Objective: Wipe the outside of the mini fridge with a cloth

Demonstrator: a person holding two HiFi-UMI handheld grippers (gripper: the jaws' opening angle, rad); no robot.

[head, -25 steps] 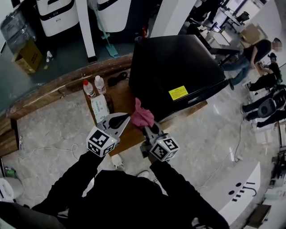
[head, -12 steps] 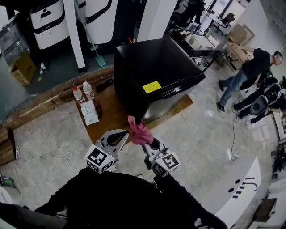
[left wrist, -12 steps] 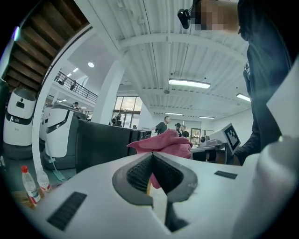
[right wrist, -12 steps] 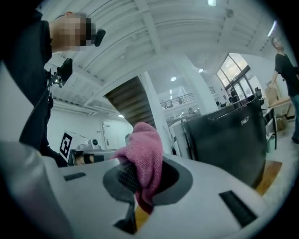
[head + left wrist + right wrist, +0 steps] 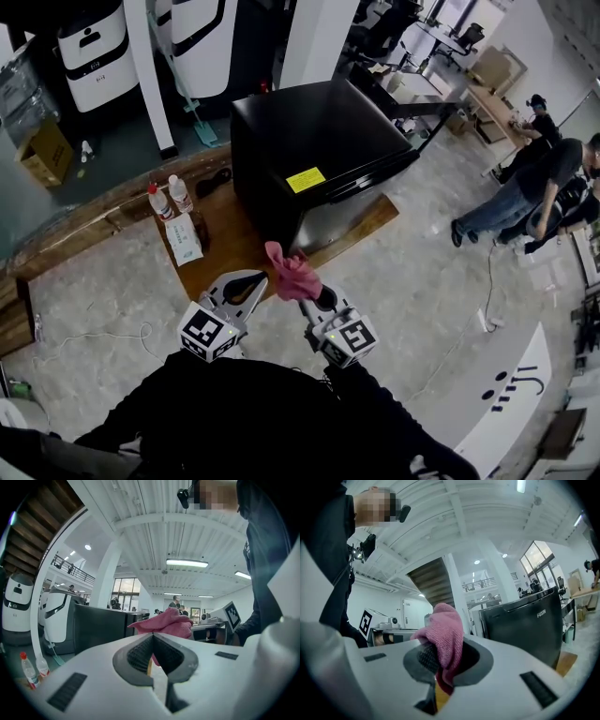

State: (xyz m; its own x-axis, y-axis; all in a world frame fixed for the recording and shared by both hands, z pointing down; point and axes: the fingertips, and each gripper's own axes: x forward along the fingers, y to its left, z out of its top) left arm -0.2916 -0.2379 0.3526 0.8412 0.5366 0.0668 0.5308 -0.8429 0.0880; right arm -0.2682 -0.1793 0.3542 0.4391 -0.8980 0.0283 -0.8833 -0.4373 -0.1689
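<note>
**Cloth gripped, short of the fridge**

Holds a pink cloth (image 5: 291, 272) in the right gripper (image 5: 312, 298), jaws clenched on its lower folds, bunched top sticking up above them. Holds the left gripper (image 5: 251, 281) just beside it, jaws pressed together on nothing, with the cloth showing beyond their tips. Faces the black mini fridge (image 5: 319, 150), upright on a low wooden platform (image 5: 234, 246), with a yellow sticker (image 5: 306, 179) near its top front edge. Seems to hold the cloth a little off the fridge's near corner, not touching, though hard to judge from overhead. Shows two bottles (image 5: 167, 197) and a flat packet (image 5: 186, 239) on the platform, left of the fridge.
</note>
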